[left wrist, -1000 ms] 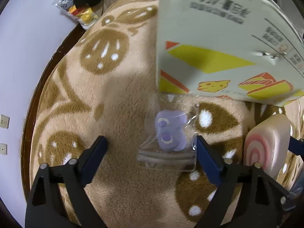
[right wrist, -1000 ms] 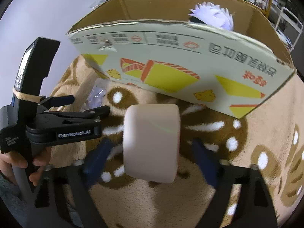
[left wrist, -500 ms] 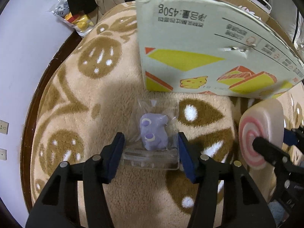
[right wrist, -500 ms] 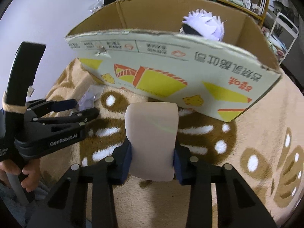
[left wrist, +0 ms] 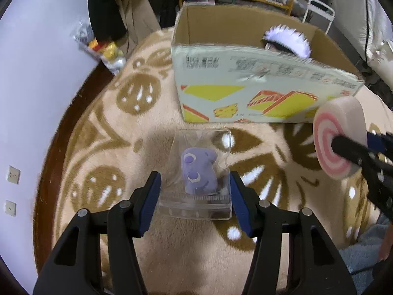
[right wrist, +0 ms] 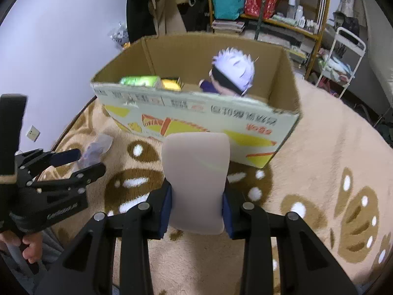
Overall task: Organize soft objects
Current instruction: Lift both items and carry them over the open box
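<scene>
My left gripper (left wrist: 194, 194) is shut on a clear zip bag (left wrist: 196, 204) holding a small purple plush toy (left wrist: 197, 170), lifted above the rug. My right gripper (right wrist: 197, 211) is shut on a pink swirl roll-cake cushion (right wrist: 196, 172), also seen in the left wrist view (left wrist: 340, 139) at the right, raised off the rug. An open cardboard box (right wrist: 196, 108) stands beyond both, holding a white-haired plush doll (right wrist: 233, 71) and green and yellow items (right wrist: 149, 82). The left gripper shows in the right wrist view (right wrist: 81, 162) at the left.
A beige rug with brown patterns (left wrist: 122, 147) covers the round surface. A bag of small toys (left wrist: 105, 49) lies by the wall at the back left. Shelves with bags and boxes (right wrist: 258, 2) stand behind the box. A white wire rack (right wrist: 343, 56) is at the right.
Both grippers closed on their objects, the left on the bagged purple toy, the right on the roll cushion, and lifted them. Both views have risen so the box interior shows.
</scene>
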A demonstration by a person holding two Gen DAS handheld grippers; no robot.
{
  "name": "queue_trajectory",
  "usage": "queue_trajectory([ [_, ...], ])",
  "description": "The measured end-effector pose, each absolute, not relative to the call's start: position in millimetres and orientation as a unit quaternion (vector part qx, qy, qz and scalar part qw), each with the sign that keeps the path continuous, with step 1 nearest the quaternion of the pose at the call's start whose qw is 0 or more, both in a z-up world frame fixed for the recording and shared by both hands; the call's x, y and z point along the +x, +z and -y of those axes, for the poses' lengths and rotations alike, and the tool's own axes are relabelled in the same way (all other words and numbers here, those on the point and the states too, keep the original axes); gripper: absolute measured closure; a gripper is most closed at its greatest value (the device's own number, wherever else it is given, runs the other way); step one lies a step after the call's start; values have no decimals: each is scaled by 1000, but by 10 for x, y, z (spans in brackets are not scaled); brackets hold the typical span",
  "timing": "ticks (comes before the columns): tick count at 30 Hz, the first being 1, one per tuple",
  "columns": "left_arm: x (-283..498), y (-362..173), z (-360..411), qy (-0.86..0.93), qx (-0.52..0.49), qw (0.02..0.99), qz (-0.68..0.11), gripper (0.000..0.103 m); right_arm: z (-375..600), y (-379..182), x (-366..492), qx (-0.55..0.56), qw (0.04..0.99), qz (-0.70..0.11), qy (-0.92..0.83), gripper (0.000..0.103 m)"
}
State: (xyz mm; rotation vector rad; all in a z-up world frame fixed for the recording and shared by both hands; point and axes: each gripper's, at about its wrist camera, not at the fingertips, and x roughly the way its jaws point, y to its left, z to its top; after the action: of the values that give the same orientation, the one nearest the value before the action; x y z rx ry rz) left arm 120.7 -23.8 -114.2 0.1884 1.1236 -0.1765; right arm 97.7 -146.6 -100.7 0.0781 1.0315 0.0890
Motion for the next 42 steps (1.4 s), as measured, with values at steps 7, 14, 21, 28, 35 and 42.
queue_trajectory([
  [7,983,-692,244,-87,77,876,-469,48,1542,-690,859,40,895,-443,25,66],
  [14,872,-340,275,-94,81,917,-378,48,1633,-358,753,29,928,-372,-18,66],
  [21,798,-114,274,-111,71,935,-329,48,1712,-109,684,23,953,-297,-55,66],
  [28,773,6,304,-107,73,949,-287,48,1741,50,659,19,970,-230,-76,66],
  [35,875,106,409,-110,89,955,-259,48,1728,95,739,13,975,-211,-74,66],
  [42,975,196,593,-117,109,960,-232,48,1704,86,834,-2,977,-196,-83,66],
])
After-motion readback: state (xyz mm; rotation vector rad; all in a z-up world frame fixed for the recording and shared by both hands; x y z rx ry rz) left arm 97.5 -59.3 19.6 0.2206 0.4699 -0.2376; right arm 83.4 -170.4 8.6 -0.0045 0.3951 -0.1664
